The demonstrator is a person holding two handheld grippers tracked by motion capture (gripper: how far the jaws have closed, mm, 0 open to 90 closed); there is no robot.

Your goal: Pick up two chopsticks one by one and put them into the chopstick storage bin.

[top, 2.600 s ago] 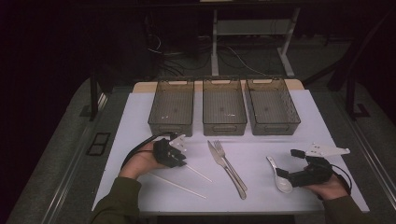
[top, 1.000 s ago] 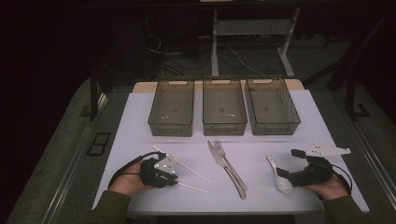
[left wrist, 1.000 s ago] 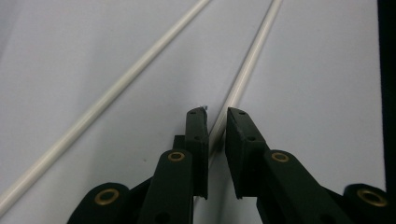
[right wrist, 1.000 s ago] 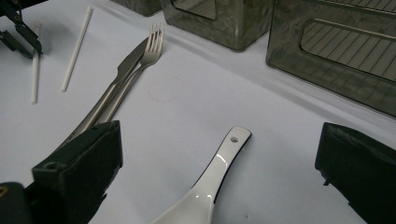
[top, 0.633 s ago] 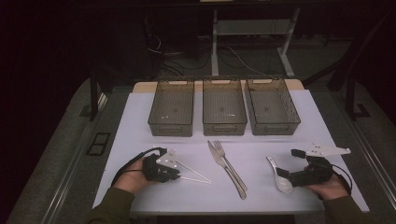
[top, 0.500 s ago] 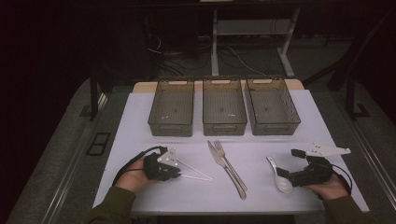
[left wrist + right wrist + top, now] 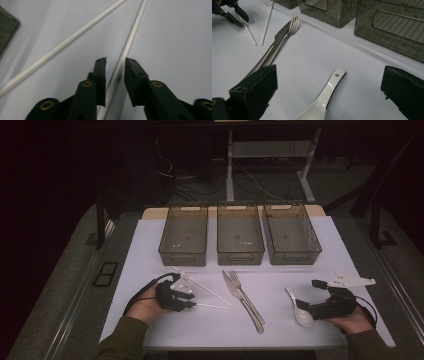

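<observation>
Two white chopsticks lie at the left of the white table. My left gripper (image 7: 192,304) (image 7: 115,61) is low over the near chopstick (image 7: 212,306) (image 7: 117,75). Its jaws stand open by a narrow gap, one on each side of the stick. The far chopstick (image 7: 202,286) (image 7: 62,46) runs slantwise beside it. My right gripper (image 7: 305,306) (image 7: 329,75) rests wide open at the right. The white ceramic spoon (image 7: 299,310) (image 7: 322,102) lies between its jaws, untouched. A metal knife (image 7: 242,302) (image 7: 274,47) and fork (image 7: 246,295) (image 7: 292,27) lie side by side in the middle.
Three dark see-through bins (image 7: 183,234) (image 7: 240,233) (image 7: 292,233) stand in a row at the back of the table. Cables trail from both grippers. The right gripper view has the left gripper (image 7: 232,13) far off at its top left.
My left gripper drew back from the far chopstick toward the person, then settled on the near chopstick with its jaws around it. The right gripper and the spoon stayed still.
</observation>
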